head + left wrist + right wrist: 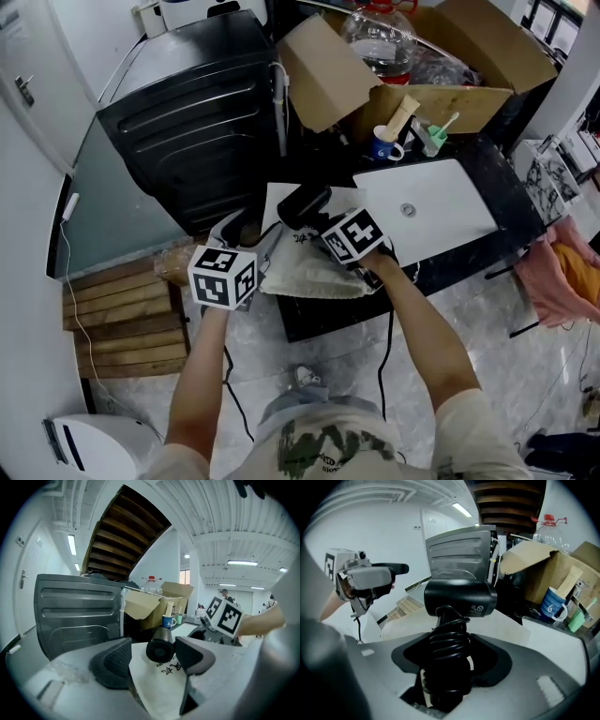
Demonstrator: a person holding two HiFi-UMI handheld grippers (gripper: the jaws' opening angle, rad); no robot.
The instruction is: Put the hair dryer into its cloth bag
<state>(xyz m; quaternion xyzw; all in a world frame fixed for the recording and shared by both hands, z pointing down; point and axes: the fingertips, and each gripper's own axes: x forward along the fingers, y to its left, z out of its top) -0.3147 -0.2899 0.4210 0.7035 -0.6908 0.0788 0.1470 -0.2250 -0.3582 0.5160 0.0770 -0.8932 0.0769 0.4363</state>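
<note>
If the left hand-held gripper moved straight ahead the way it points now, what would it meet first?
Probably the round end of the hair dryer, straight ahead between its open jaws, over the cloth bag; depth is uncertain.

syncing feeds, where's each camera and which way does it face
Head view: on the head, facing steeply down at the table; forearms, left gripper, right gripper show.
Left gripper view: on that gripper, along its open jaws toward dryer and bag; right gripper shows.
Right gripper view: on that gripper, down at the dryer handle in its jaws; left gripper shows.
All share the dryer.
</note>
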